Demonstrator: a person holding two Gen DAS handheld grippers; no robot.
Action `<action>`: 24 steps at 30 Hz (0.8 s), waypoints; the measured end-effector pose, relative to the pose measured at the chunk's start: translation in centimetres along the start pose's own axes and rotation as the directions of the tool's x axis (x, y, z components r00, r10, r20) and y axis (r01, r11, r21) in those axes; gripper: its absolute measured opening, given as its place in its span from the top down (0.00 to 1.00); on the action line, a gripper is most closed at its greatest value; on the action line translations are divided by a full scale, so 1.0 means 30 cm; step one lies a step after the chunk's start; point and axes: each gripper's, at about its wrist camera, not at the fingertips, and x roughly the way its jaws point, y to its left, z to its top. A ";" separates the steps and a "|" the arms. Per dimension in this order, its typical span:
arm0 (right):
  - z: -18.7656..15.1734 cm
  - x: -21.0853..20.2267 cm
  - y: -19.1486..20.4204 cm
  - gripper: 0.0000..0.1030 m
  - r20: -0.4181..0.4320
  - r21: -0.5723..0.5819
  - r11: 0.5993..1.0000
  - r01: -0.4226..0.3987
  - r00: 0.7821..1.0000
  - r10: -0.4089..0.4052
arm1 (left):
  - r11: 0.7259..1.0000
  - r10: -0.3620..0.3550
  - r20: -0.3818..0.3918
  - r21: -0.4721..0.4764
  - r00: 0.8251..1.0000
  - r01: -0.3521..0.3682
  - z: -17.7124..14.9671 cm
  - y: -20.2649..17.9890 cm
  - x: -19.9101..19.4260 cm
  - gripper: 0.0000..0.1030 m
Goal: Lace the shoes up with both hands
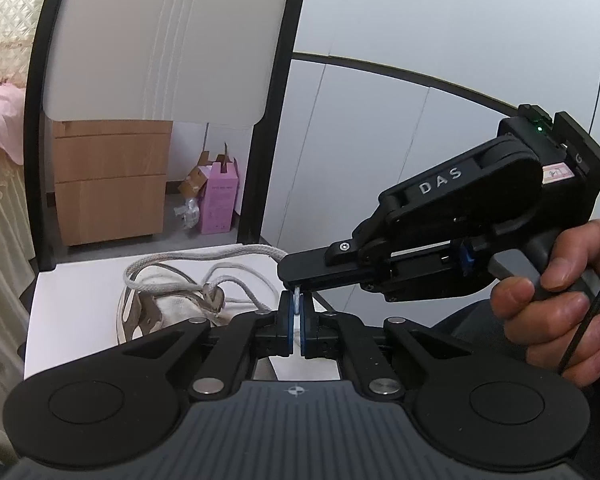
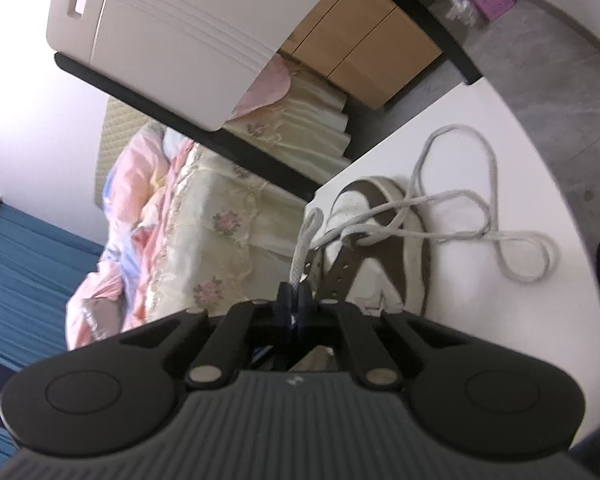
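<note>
We see the left gripper (image 1: 297, 312) clamped on the lace (image 1: 204, 258) tip, the right gripper (image 2: 296, 294) clamped on the lace too; the shoe (image 2: 376, 248) lies on the table (image 2: 480, 300) just beyond both jaws.

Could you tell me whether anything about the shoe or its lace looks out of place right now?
Yes: the shoe lies tipped on its side on the white table, not upright. Most of its lace sprawls loose in loops beside it, most eyelets bare. The left gripper and right gripper each pinch the lace.
</note>
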 end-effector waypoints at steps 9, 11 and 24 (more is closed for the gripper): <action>0.065 -0.018 -0.044 0.96 0.177 0.063 0.998 -0.004 0.984 -0.007 | 0.982 0.166 -0.077 -0.075 0.983 -0.171 0.062 0.012 -0.064 0.96; 0.082 -0.010 -0.074 0.96 0.199 0.091 0.996 -0.009 0.980 -0.010 | 0.974 0.202 -0.090 -0.081 0.975 -0.209 0.084 0.007 -0.090 0.94; 0.103 0.111 -0.177 0.96 0.186 0.143 0.989 -0.043 0.982 0.016 | 0.955 0.247 -0.097 -0.146 0.964 -0.259 0.312 -0.039 -0.151 0.66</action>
